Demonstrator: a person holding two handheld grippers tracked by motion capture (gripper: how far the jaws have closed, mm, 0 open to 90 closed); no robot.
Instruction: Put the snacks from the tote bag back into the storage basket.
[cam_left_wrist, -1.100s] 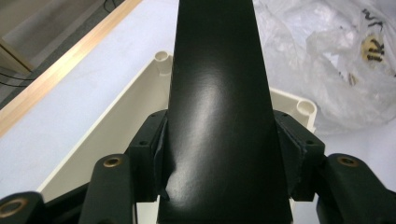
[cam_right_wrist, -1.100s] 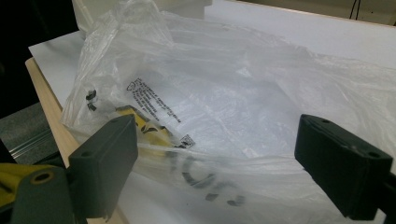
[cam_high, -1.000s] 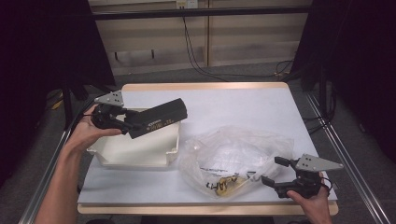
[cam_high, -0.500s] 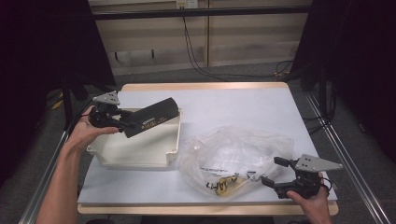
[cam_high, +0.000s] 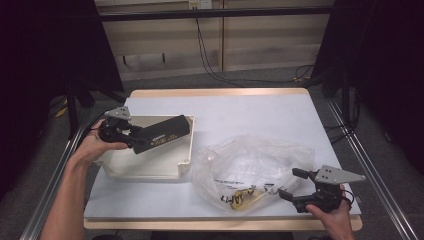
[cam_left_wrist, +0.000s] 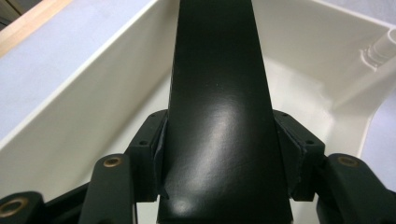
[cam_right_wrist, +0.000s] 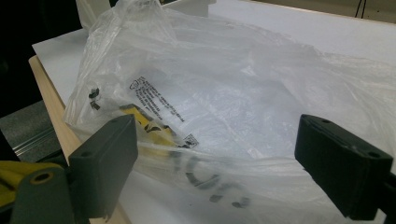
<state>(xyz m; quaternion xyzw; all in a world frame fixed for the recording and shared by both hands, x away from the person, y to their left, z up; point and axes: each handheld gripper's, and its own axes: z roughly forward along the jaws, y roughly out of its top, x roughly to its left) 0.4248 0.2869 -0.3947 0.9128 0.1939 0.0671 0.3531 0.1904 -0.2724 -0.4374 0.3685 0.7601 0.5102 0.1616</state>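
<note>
A long black box (cam_high: 162, 134) hangs tilted over the cream tray (cam_high: 150, 167) at the table's left, with my left gripper (cam_high: 131, 136) shut on its near end. In the left gripper view the black box (cam_left_wrist: 219, 102) runs up between the jaws, above the tray's inner wall (cam_left_wrist: 107, 88). My right gripper (cam_high: 296, 186) stands open at the front right, at the edge of a crumpled clear plastic bag (cam_high: 250, 165). In the right gripper view the bag (cam_right_wrist: 243, 98), with printed text and yellow markings, lies between the spread pads (cam_right_wrist: 109, 163).
The white table top (cam_high: 250, 115) is bare at the back and right. Its wooden front edge (cam_high: 200, 224) lies close to the bag. Metal rails (cam_high: 370, 165) run along both sides, and cables trail on the floor behind.
My left gripper has carried the black box slightly left and lower over the tray. The right gripper and the bag have stayed where they were.
</note>
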